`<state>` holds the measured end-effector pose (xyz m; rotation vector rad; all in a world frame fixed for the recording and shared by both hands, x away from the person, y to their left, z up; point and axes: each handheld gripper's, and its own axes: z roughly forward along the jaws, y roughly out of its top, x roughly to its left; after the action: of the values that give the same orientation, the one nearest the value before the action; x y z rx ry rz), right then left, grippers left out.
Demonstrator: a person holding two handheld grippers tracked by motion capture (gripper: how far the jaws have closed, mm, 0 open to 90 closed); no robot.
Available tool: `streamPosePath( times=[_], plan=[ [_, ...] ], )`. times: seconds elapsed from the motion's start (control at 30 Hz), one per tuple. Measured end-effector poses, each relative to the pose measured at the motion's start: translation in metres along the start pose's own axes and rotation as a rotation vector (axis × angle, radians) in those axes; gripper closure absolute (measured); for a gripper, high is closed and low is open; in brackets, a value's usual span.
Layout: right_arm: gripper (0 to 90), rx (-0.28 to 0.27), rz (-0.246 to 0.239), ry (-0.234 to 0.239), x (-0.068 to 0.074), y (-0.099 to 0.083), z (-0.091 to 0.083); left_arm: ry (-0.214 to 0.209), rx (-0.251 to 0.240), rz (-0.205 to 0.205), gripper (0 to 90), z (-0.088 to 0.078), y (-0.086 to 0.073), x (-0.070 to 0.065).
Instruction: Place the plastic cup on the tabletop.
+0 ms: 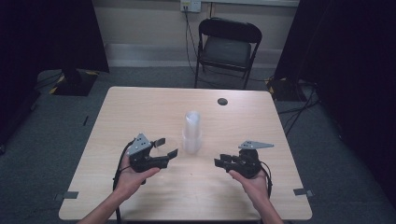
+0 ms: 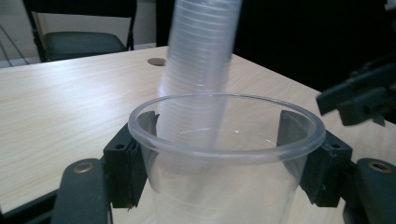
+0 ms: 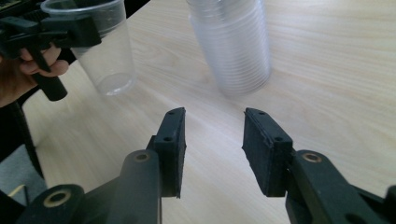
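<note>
One stack of clear cups (image 1: 192,132) stood near the middle of the table (image 1: 140,105), far from every edge, with bare wood on all sides. The left gripper (image 1: 164,148) clasped a single clear cup (image 2: 226,154) by its rim, just left of the stack and apart from it. The right gripper (image 1: 222,161) hovered with jaws parted and nothing between them, right of the stack. One chair (image 1: 227,46) stood beyond the far edge.
</note>
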<state>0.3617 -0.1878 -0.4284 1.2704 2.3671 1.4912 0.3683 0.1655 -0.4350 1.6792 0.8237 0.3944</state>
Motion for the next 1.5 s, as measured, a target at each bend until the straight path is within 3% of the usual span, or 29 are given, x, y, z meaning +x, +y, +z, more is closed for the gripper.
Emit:
streamPosePath(
  times=[0.23, 0.33, 0.53, 0.67, 0.87, 1.17, 1.23, 1.37, 1.5],
  plan=[
    [59.8, -0.001, 0.003, -0.006, -0.004, -0.003, -0.001, 0.046, -0.007, -0.040, 29.5, 0.005, 0.005, 0.012],
    [59.3, 0.003, 0.013, -0.002, -0.006, -0.003, 0.001, 0.046, -0.024, -0.036, 29.5, 0.005, 0.010, 0.015],
    [58.3, 0.000, 0.014, 0.003, -0.009, -0.004, 0.001, 0.102, -0.044, -0.055, 29.5, 0.009, 0.019, 0.023],
    [55.9, 0.002, 0.005, -0.018, -0.009, -0.004, 0.002, 0.130, -0.032, -0.056, 29.5, 0.016, 0.020, 0.033],
    [53.3, 0.012, 0.006, -0.029, -0.010, -0.003, 0.005, 0.187, -0.032, -0.046, 29.5, 0.022, 0.022, 0.043],
    [51.8, 0.017, 0.005, -0.026, -0.008, -0.004, 0.005, 0.229, -0.050, -0.028, 29.8, 0.037, 0.019, 0.049],
    [51.8, 0.016, 0.005, -0.025, -0.008, -0.005, 0.005, 0.234, -0.039, -0.020, 29.7, 0.038, 0.022, 0.052],
    [51.9, 0.020, 0.001, -0.024, -0.008, -0.005, 0.005, 0.254, -0.072, -0.004, 29.9, 0.040, 0.029, 0.057],
    [51.8, 0.015, 0.007, -0.023, -0.010, -0.005, 0.004, 0.261, -0.061, -0.005, 29.8, 0.045, 0.034, 0.065]
  ],
)
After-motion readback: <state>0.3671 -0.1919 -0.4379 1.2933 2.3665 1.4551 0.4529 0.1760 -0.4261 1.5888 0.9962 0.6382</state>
